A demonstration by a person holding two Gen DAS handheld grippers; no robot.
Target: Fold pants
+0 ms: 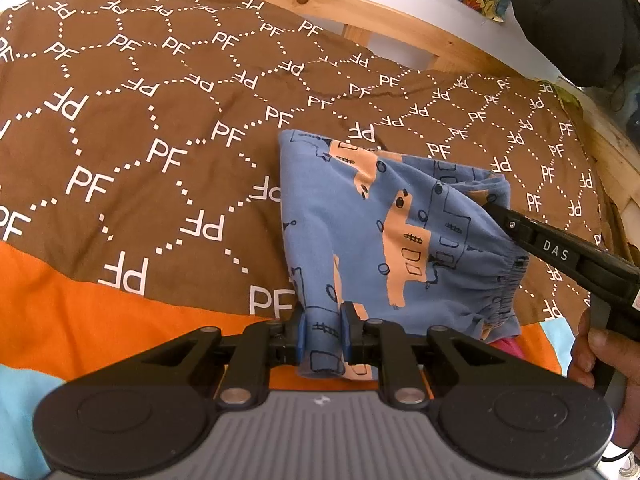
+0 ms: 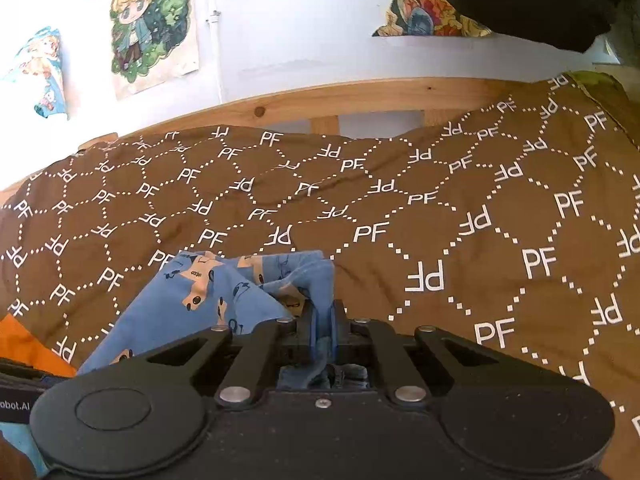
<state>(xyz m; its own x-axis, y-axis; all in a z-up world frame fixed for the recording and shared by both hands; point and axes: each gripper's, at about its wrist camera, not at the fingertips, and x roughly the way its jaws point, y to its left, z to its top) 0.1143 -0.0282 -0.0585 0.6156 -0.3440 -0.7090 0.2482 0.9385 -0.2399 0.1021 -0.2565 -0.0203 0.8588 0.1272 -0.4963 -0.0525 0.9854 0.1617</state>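
Two fisheye views are looking forward from handheld grippers, each angled downward over a bed. The left wrist camera is sitting just behind the left gripper, looking across the brown patterned bedspread toward a wooden bed frame, with the right gripper reaching in from the right edge. The right wrist camera is sitting just behind the right gripper, facing less steeply, toward a white wall with posters. Both views are sharing the blue pants, close up, and the bedspread.
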